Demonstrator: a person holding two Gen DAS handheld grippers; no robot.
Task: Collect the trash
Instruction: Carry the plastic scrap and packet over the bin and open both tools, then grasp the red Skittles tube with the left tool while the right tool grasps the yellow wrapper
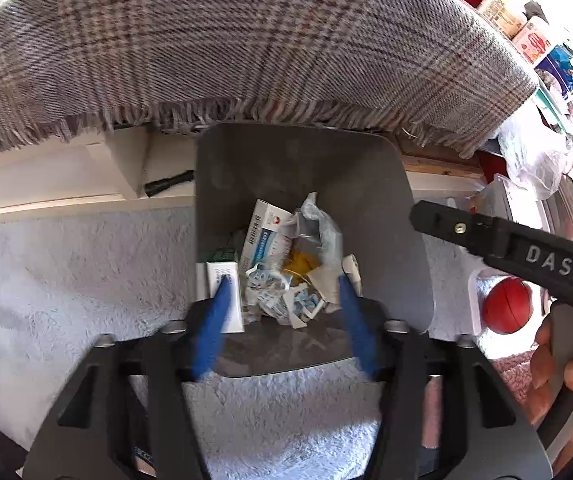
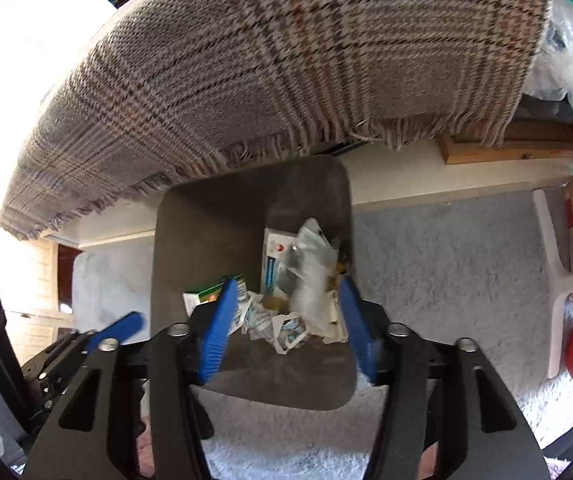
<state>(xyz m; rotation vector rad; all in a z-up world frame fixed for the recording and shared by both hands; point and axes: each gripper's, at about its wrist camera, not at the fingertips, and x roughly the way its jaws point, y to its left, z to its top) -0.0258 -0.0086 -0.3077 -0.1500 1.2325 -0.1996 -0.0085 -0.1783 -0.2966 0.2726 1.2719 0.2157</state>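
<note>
A dark grey bin stands on the rug and holds trash: a white and blue carton, a clear plastic bag, crumpled printed paper and a small white box. My left gripper hangs over the bin's mouth, open, blue pads apart, nothing between them. In the right wrist view the same bin shows the carton, a green box and the paper. My right gripper is also open and empty above it.
A plaid fringed blanket overhangs the bin's far side. A pale fluffy rug surrounds the bin. A red ball lies at the right by a white stand. A person's hand holds the right tool. A black torch-like object lies on a ledge.
</note>
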